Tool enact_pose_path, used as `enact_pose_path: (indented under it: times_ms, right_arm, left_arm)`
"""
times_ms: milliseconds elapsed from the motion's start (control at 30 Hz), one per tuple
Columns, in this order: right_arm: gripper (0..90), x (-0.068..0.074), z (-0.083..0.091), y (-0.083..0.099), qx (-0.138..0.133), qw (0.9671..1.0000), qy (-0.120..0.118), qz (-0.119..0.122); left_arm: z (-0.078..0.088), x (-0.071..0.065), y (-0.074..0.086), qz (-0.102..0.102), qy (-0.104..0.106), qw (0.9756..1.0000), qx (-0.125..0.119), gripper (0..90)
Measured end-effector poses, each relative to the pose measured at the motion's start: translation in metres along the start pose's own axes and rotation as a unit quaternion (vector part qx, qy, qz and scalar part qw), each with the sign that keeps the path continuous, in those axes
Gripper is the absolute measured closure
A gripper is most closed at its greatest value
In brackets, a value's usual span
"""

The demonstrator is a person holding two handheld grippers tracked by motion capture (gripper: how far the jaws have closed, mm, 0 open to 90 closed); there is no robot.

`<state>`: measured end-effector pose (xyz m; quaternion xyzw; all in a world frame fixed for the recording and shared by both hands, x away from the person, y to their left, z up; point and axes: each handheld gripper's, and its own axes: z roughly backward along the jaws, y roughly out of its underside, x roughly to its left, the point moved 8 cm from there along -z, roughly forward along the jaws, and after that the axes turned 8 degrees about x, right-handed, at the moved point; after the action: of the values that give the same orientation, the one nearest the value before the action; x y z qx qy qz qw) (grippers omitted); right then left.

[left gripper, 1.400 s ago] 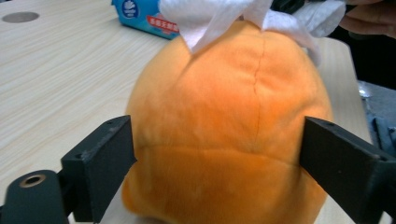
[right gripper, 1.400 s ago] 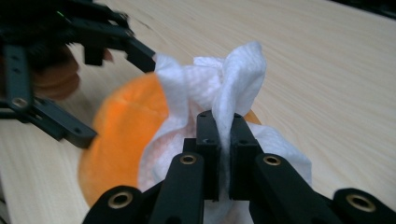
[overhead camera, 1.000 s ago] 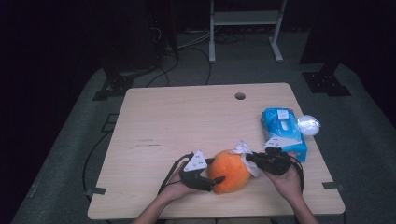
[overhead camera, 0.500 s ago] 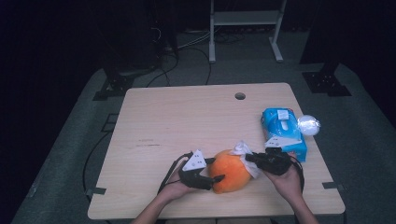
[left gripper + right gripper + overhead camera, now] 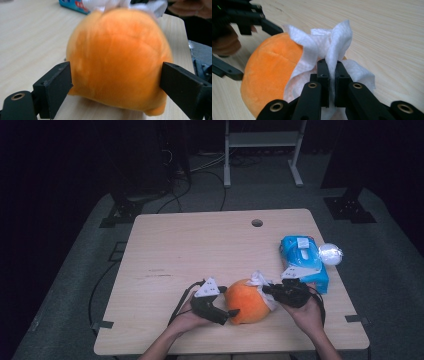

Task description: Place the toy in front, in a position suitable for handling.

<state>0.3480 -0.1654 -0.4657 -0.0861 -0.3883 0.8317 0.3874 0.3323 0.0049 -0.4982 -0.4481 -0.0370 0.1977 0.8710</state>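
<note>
Pale wooden table (image 5: 200, 250) in a dark room: two hand-held grippers work at an orange plush toy (image 5: 246, 301).

Left gripper (image 5: 225, 311) has its jaws spread wide on either side of the toy (image 5: 117, 57); they have just been opening, and each pad sits just beside the plush, whether touching I cannot tell. Right gripper (image 5: 267, 290) has its fingers pressed together, pinching a white tissue (image 5: 329, 47) that drapes over the toy's far side. Beyond the right gripper's fingers lies a blue tissue pack (image 5: 303, 260).
</note>
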Motion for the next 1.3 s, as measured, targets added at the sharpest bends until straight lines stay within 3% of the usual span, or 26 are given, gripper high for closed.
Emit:
enact_pose_path:
  times_ms: [67,133,233,333,367,467,533,633,733,800,900,1000,1033,1133,1233,1300]
  right_arm:
    - [84.9,0.006,0.004,-0.005,-0.009,0.9998,0.008,0.016]
    - [84.9,0.019,0.011,-0.014,-0.030,0.9991,-0.009,0.029]
    - [84.9,0.029,0.008,-0.018,-0.024,0.9983,-0.004,0.053]
    - [84.9,0.018,0.000,-0.010,-0.009,0.9994,-0.005,0.034]
    - [84.9,0.015,-0.001,-0.008,-0.007,0.9996,-0.007,0.027]
    - [84.9,0.013,-0.004,-0.003,0.003,0.9996,-0.024,0.013]
    - [84.9,0.016,-0.005,-0.003,0.006,0.9991,-0.040,0.010]
    - [84.9,0.017,-0.008,-0.001,0.009,0.9990,-0.042,0.010]
    - [84.9,0.017,-0.007,-0.002,0.003,0.9993,-0.035,0.012]
    - [84.9,0.019,-0.005,-0.004,-0.002,0.9995,-0.027,0.018]
    - [85.0,0.025,0.005,-0.012,-0.024,0.9990,-0.020,0.031]
    - [85.1,0.042,0.013,-0.021,-0.047,0.9965,-0.058,0.036]
    - [85.1,0.048,0.014,-0.023,-0.048,0.9962,-0.055,0.046]
    - [85.1,0.048,0.010,-0.022,-0.042,0.9965,-0.055,0.048]
    - [85.1,0.033,-0.002,-0.009,-0.010,0.9981,-0.039,0.046]
    - [85.1,0.025,-0.005,-0.006,-0.007,0.9979,-0.061,0.020]
  left_arm:
    - [-0.002,-0.003,0.001,-0.015,-0.006,0.9998,0.008,16.1]
    - [-0.001,-0.006,-0.001,-0.025,-0.013,0.9996,0.003,26.0]
    - [0.003,-0.013,-0.004,-0.054,-0.017,0.9984,0.004,35.7]
    - [0.005,-0.012,-0.006,-0.040,-0.009,0.9991,-0.008,37.0]
    - [0.005,-0.011,-0.007,-0.030,-0.008,0.9994,-0.012,33.8]
    - [-0.005,-0.010,-0.004,-0.022,-0.009,0.9997,0.003,11.0]
    - [-0.013,-0.010,-0.002,-0.030,-0.018,0.9993,0.012,4.0]
    - [-0.017,-0.011,-0.003,-0.042,-0.031,0.9985,0.016,2.8]
    - [-0.011,-0.012,-0.003,-0.049,-0.037,0.9980,0.015,22.8]
    - [-0.004,-0.013,-0.007,-0.057,-0.039,0.9975,0.017,31.6]
    - [0.010,-0.014,-0.016,-0.055,-0.039,0.9975,0.022,36.4]
    - [0.025,-0.020,-0.029,-0.066,-0.043,0.9969,0.007,39.5]
    - [0.027,-0.022,-0.032,-0.071,-0.046,0.9964,0.007,39.8]
    - [0.022,-0.019,-0.025,-0.063,-0.046,0.9969,0.012,38.1]
    - [0.018,-0.013,-0.022,-0.041,-0.038,0.9984,0.000,23.1]
    - [0.015,-0.013,-0.022,-0.035,-0.026,0.9990,-0.011,15.2]
